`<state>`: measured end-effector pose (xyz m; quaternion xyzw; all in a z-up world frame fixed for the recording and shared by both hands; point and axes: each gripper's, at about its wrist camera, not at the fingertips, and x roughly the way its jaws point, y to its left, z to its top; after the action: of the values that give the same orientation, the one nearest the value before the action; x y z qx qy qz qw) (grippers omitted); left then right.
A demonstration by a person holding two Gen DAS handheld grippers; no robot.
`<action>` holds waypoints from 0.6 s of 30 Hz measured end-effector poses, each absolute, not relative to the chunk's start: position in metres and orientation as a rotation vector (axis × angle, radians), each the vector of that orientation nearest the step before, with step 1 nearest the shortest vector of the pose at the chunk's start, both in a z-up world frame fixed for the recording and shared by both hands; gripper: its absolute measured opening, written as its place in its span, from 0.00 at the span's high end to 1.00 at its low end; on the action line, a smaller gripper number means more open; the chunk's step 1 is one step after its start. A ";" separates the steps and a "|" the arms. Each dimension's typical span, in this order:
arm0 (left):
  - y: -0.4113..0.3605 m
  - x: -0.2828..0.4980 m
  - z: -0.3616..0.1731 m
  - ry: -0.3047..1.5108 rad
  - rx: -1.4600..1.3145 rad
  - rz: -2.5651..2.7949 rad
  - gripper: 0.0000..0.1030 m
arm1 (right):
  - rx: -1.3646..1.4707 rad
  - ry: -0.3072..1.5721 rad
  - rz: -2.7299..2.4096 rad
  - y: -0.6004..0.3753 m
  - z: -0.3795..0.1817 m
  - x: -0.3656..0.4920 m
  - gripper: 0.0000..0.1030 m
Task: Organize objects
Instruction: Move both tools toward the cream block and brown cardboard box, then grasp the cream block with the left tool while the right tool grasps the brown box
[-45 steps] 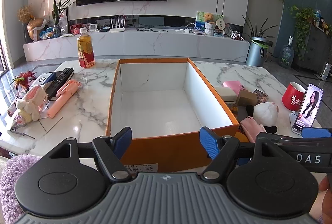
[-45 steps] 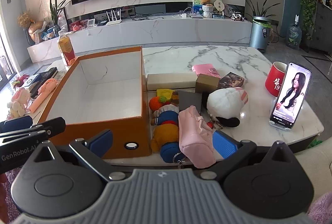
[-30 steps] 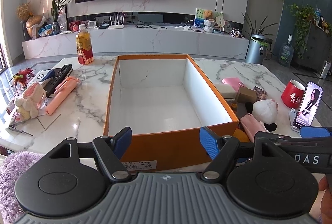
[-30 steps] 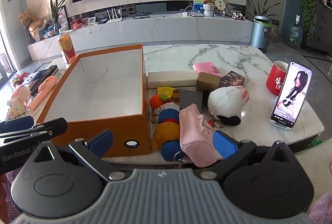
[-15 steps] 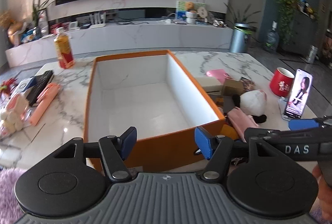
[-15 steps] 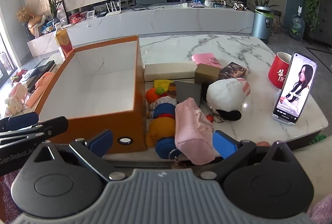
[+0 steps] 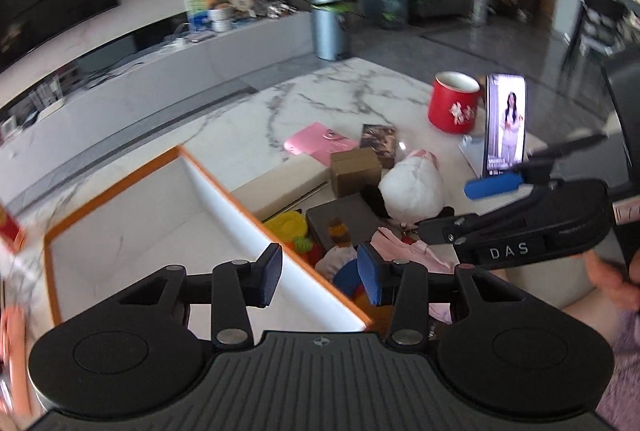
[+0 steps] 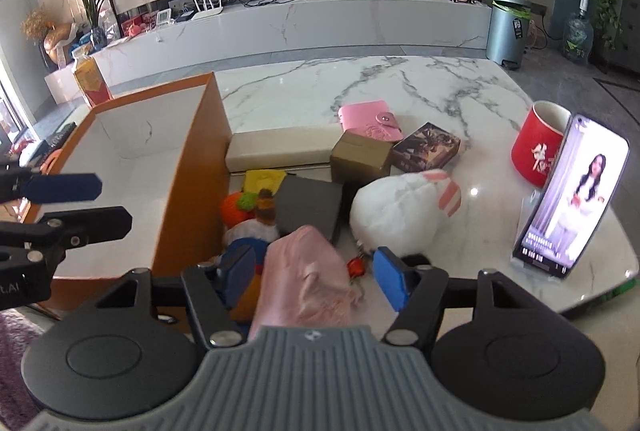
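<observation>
on marble table (image 8: 400, 79), one orange box (image 8: 192, 167), one red mug (image 8: 538, 147)

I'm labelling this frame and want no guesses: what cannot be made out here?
- Bottle: left wrist view, blurred and cut by the left edge.
- Knitted doll: right wrist view, lower half hidden by the pink pouch and the right gripper fingers.
- Mug: partly behind the phone.

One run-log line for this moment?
left gripper: jaws closing, empty | right gripper: jaws closing round pink pouch, not gripped | orange box: empty
</observation>
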<state>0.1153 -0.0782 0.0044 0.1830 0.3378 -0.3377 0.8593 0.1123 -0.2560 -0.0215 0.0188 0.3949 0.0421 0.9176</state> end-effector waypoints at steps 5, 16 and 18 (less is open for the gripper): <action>-0.109 0.159 0.000 0.729 0.549 -0.814 0.52 | -0.054 0.846 0.153 -0.270 -0.026 0.158 0.35; -0.171 0.272 -0.051 0.870 0.838 -0.995 0.32 | -0.323 0.928 0.382 -0.288 -0.035 0.261 0.30; -0.180 0.288 -0.063 0.896 0.881 -1.005 0.31 | -0.364 0.951 0.424 -0.288 -0.038 0.277 0.28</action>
<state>0.2878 -0.1797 -0.0631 0.3944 0.4010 -0.4499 0.6937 0.2769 -0.2883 -0.0381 -0.1728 0.4518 0.2016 0.8517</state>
